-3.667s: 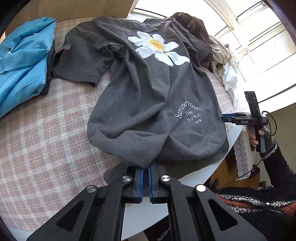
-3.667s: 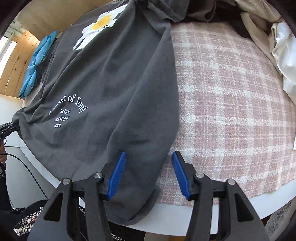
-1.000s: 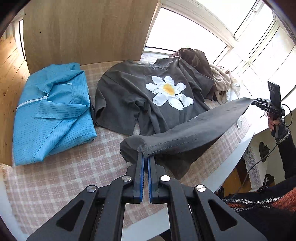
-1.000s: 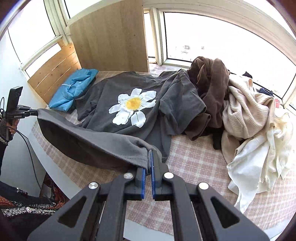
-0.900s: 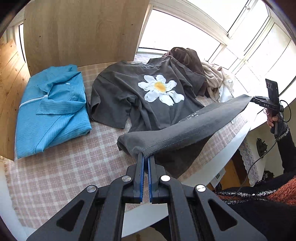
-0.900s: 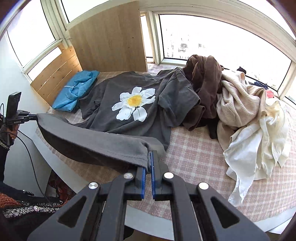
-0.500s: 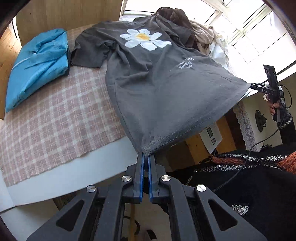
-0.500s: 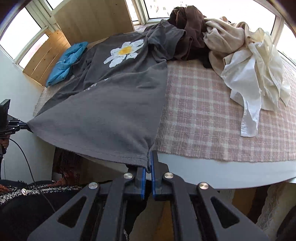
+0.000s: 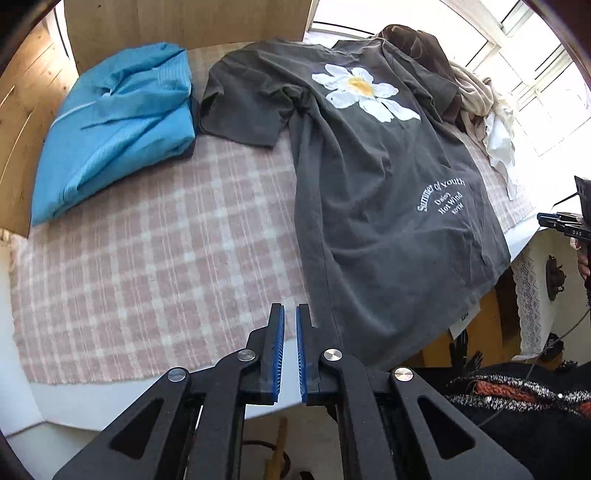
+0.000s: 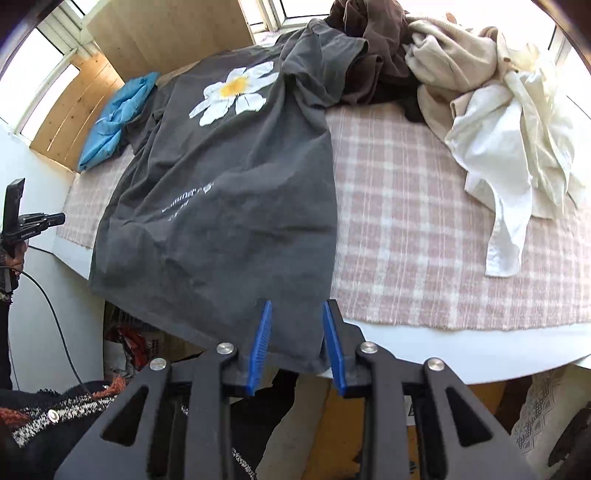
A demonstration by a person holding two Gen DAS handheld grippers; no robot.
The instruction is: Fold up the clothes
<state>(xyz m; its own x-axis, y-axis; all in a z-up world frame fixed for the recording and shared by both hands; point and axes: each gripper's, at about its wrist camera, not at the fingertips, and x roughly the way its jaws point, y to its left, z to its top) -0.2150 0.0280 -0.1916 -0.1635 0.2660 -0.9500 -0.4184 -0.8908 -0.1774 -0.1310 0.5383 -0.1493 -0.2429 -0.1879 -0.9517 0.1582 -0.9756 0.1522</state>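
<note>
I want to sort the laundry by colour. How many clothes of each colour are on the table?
Dark grey: 1, the daisy T-shirt
Blue: 1, the folded blue garment
Brown: 1, the brown garment
Beige: 1, the beige garment
White or cream: 1, the white shirt, as far as the heap shows
Total: 5

T-shirt [image 9: 373, 192] spread flat mid-table on checked cloth [image 9: 155, 258], hem hanging over near edge; folded shirt [image 9: 118, 118] left of it at wooden panel [image 9: 177, 18]; heap of clothes [image 10: 480, 92] behind and right.
</note>
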